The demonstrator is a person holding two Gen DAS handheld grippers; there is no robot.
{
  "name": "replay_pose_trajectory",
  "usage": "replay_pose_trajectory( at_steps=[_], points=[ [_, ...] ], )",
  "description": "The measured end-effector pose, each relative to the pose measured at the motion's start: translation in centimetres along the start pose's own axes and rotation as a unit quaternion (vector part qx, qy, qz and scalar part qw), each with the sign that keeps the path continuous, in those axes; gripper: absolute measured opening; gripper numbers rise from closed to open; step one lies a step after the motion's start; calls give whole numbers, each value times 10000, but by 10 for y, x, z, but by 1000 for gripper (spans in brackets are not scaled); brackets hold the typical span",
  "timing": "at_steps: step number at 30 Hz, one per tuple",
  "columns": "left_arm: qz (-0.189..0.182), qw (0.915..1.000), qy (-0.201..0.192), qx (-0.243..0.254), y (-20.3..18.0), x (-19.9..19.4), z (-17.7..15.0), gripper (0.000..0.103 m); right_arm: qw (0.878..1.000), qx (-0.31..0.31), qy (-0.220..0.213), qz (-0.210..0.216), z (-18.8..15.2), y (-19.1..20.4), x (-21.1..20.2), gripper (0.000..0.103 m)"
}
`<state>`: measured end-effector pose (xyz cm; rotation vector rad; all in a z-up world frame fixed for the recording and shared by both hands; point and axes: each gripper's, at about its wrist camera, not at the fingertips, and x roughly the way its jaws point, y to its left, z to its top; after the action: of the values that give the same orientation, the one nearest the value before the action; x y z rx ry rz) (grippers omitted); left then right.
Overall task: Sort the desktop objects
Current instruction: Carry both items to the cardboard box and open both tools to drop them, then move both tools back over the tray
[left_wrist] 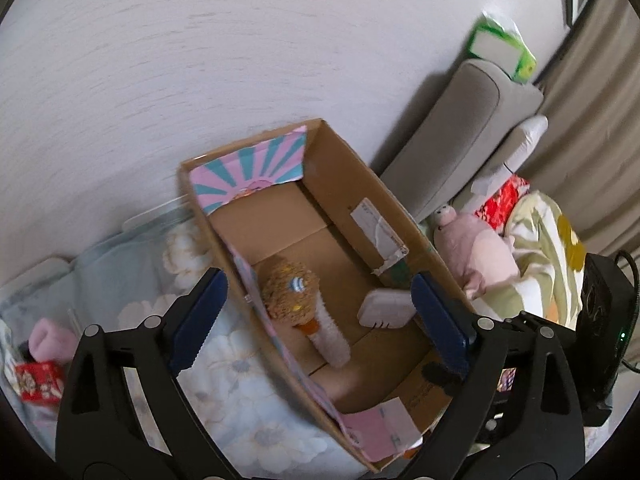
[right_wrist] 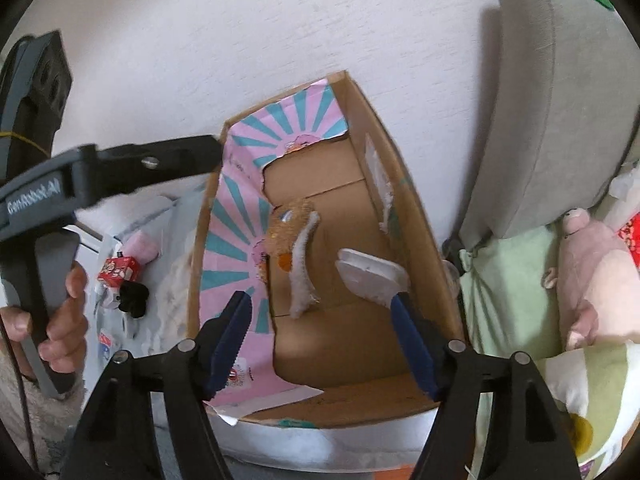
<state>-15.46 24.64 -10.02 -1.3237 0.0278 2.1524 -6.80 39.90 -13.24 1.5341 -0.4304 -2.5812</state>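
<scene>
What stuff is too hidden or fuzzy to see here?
- White pad: right view, its near end sits behind the right gripper's finger.
- Red box: left view, too small to read, partly behind the left gripper.
- Green pack: left view, blurred; right view, cut off by the top edge.

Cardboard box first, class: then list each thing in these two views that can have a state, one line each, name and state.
Cardboard box: open at the top, upright.
Plush toy: lying inside the box.
White brush: inside the box, beside the plush toy.
Left gripper: open, holding nothing.
Right gripper: open, holding nothing.
Red carton: outside the box, on the floral cloth.
</scene>
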Motion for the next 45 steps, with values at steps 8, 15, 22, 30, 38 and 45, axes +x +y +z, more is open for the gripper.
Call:
replay_pose_trajectory(
  at_steps=[8, 15, 22, 30, 38, 45],
  points=[
    [292, 9994, -204, 4, 30, -42, -21, 93, 9993, -188, -42, -311, -2, 11, -10, 68],
    [954, 9939, -520, 165, 63, -95, -44, 93, 9992, -234, -195, -256, 2, 25, -21, 68],
    [1175, 9899, -645, -467, 126, -149, -85, 94, 9978, -563, -331, -126, 13, 59, -27, 68],
    [1869, 9695, -799, -1372, 191, -205, -147, 94, 9943, -1018, -273, 153, 24, 107, -15, 68],
    [2385, 9465, -947, -1956, 221, -244, -195, 95, 9856, -1625, -131, 440, 31, 161, 1, 68],
    [2498, 9352, -822, -2372, 234, -243, -228, 95, 9740, -2154, 167, 687, 28, 209, 26, 68]
  ],
)
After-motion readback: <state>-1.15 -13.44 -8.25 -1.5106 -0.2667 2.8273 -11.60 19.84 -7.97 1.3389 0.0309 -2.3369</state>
